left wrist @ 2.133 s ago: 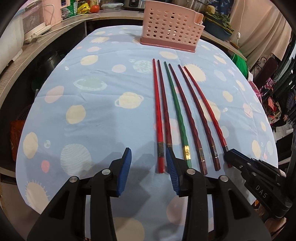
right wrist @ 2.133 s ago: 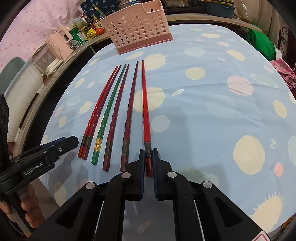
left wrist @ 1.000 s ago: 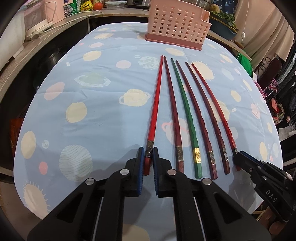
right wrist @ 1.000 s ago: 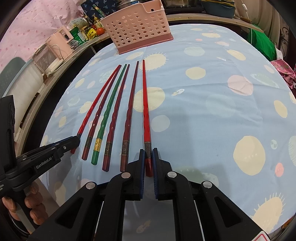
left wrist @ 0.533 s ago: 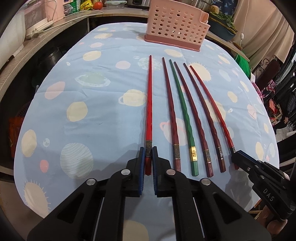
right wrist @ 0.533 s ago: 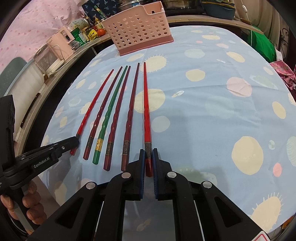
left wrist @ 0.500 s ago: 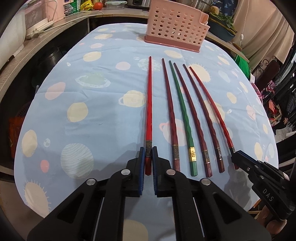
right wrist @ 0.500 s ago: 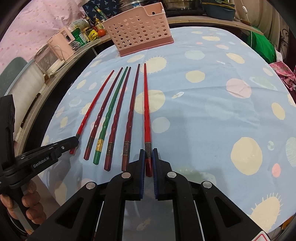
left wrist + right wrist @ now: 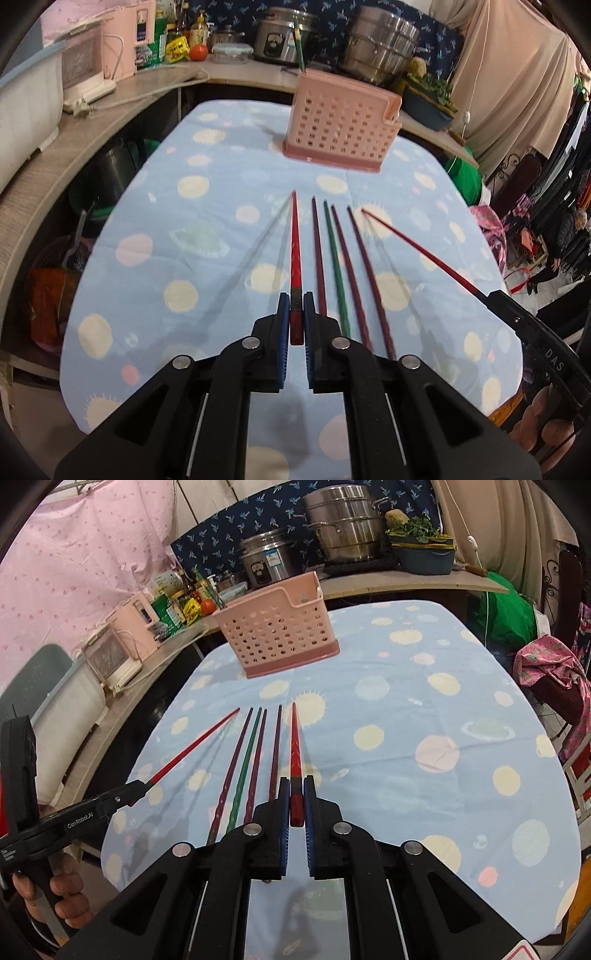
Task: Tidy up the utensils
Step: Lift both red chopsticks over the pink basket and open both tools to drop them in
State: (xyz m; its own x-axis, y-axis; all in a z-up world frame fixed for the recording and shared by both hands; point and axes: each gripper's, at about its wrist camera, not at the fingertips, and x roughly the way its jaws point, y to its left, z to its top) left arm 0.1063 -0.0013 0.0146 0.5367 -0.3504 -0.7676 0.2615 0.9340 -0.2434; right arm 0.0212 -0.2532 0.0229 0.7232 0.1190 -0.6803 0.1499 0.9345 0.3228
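Chopsticks (image 9: 294,258) (image 9: 295,753) clamped in both tongs (image 9: 294,325) (image 9: 295,805), raised level.

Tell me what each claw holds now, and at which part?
Each holds one red chopstick by its thick end: the left claw the left chopstick, the right claw the right chopstick.
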